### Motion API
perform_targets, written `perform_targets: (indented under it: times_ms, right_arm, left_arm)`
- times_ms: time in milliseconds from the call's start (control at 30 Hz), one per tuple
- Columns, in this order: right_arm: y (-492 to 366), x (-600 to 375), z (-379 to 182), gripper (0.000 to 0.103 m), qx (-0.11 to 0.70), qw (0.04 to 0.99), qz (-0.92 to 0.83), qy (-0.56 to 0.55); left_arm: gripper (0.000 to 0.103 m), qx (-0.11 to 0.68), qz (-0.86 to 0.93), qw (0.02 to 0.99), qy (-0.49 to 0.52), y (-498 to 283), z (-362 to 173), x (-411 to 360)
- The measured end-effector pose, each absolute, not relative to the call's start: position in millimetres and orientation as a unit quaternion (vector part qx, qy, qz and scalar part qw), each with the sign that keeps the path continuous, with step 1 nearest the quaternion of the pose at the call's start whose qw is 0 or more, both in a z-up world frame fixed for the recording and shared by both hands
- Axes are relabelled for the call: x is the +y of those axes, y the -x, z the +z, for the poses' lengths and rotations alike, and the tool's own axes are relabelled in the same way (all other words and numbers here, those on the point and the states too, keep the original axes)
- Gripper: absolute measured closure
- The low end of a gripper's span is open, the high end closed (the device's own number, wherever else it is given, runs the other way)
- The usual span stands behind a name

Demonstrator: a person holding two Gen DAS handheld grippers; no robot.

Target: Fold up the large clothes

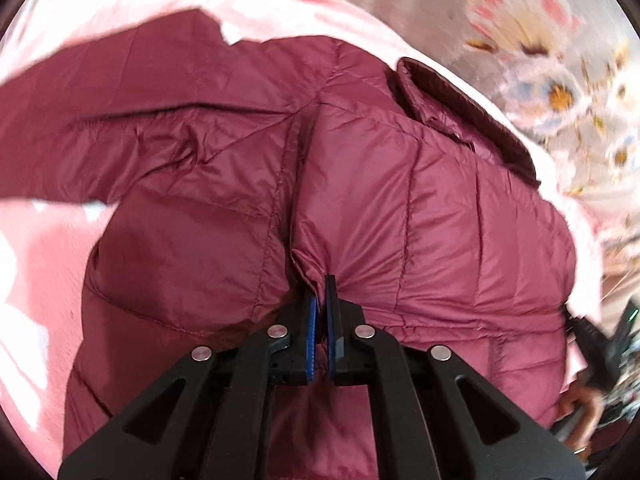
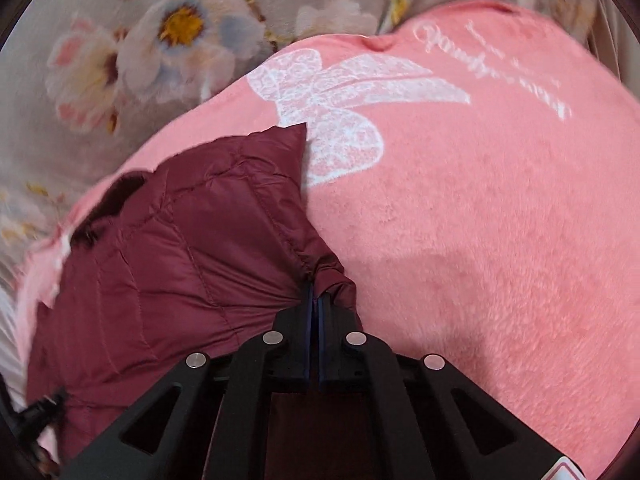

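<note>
Both grippers are clamped on a maroon quilted jacket [image 1: 400, 200] spread on a pink fleece blanket [image 2: 500, 240].

Left gripper [image 1: 321, 292] pinches a gathered fold near the jacket's middle seam, jaws nearly together on the fabric; right gripper [image 2: 315, 294] is closed on a bunched hem edge at the jacket's side. Only the left view shows the whole garment, with 1 sleeve stretched leftward and the dark collar [image 1: 464, 108] at upper right, plus a blurred hand [image 1: 580, 412] at the right rim. Only the right view shows the blanket's white lace butterfly [image 2: 340, 96] and script lettering. Floral bedding [image 2: 160, 40] lies beyond the blanket.
</note>
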State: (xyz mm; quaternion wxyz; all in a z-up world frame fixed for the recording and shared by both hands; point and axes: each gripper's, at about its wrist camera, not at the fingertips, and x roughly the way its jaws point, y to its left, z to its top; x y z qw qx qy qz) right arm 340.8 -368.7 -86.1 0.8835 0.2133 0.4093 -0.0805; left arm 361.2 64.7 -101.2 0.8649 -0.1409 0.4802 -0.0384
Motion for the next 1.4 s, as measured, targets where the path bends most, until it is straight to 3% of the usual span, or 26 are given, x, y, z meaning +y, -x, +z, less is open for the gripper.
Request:
perform_targets:
  times_ms: [100, 167, 233, 300, 367, 533, 633, 800, 1233, 1400]
  right_arm:
    - [-323.5, -364.1, -71.8, 0.094, 0.418, 0.882, -0.090, -0.199]
    - [-306.0, -361.9, -57.7, 0.081, 0.410, 0.883, -0.105, -0.204]
    - [-286.0, -352.4, -33.7, 0.079, 0.398, 0.886, -0.125, -0.203]
    - [-276.8, -318.9, -2.4, 0.079, 0.378, 0.906, -0.072, -0.179]
    - [-279.7, -275.6, 16.4, 0.080, 0.371, 0.919, -0.027, -0.128]
    - [-308.2, -195.6, 2.0, 0.089, 0.390, 0.917, 0.048, -0.072]
    - [-325.2, -173.4, -26.6, 0.096, 0.419, 0.903, 0.061, -0.070]
    - [-329.1, -168.3, -58.5, 0.097, 0.453, 0.887, 0.058, -0.070]
    - [-317.6, -140.8, -69.3, 0.100, 0.419, 0.908, 0.018, 0.020]
    - [-317.9, -146.7, -69.8, 0.099, 0.418, 0.908, 0.027, 0.002]
  left_arm:
    - [0.098, 0.462, -0.031, 0.882, 0.090, -357.1, -99.5, 51.0]
    - [0.096, 0.458, -0.036, 0.885, 0.076, -354.0, -97.3, 49.6]
    - [0.088, 0.465, -0.039, 0.881, 0.079, -351.5, -92.7, 52.9]
    - [0.064, 0.476, -0.040, 0.873, 0.098, -343.0, -82.7, 62.4]
    - [0.059, 0.464, -0.045, 0.873, 0.143, -330.1, -65.2, 73.2]
    - [0.058, 0.426, -0.029, 0.892, 0.151, -323.7, -34.2, 65.1]
    - [0.058, 0.441, -0.013, 0.889, 0.121, -338.3, -46.1, 53.6]
    - [0.059, 0.482, 0.000, 0.866, 0.134, -351.9, -88.9, 56.1]
    - [0.057, 0.438, 0.025, 0.898, 0.044, -339.5, -97.5, 33.6]
    - [0.056, 0.424, 0.000, 0.896, 0.133, -331.3, -90.3, 63.6]
